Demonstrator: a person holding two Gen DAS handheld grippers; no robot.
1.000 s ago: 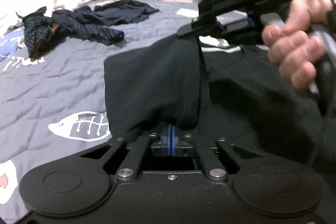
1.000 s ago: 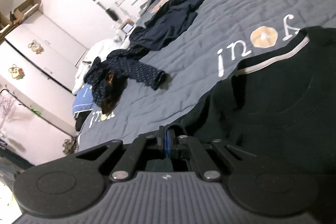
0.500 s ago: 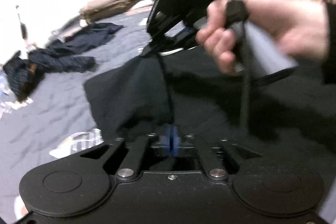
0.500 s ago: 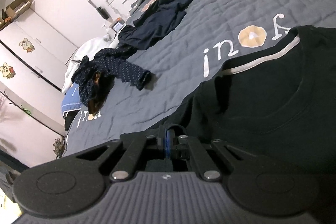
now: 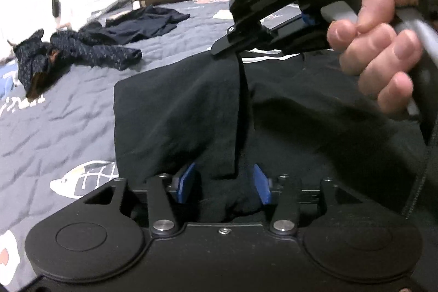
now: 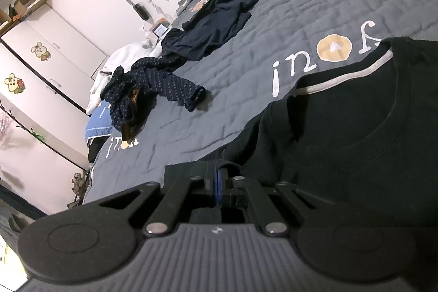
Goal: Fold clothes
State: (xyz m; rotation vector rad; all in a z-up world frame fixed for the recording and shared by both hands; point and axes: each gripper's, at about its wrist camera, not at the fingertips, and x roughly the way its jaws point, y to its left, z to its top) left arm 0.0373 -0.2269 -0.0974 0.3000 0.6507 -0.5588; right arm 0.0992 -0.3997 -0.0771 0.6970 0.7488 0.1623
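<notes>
Left gripper (image 5: 223,184) opening, shirt (image 5: 175,111) slack between pads. Right gripper (image 5: 219,49) clamped on shirt; lower fold flat before release.

my left gripper (image 5: 223,184) is opening, blue pads (image 5: 186,181) spread apart with black cloth lying loose between them. my right gripper (image 5: 219,49), up at the far right, is pinched tight on a fold of cloth, my right hand (image 5: 383,45) wrapped round its handle.
</notes>
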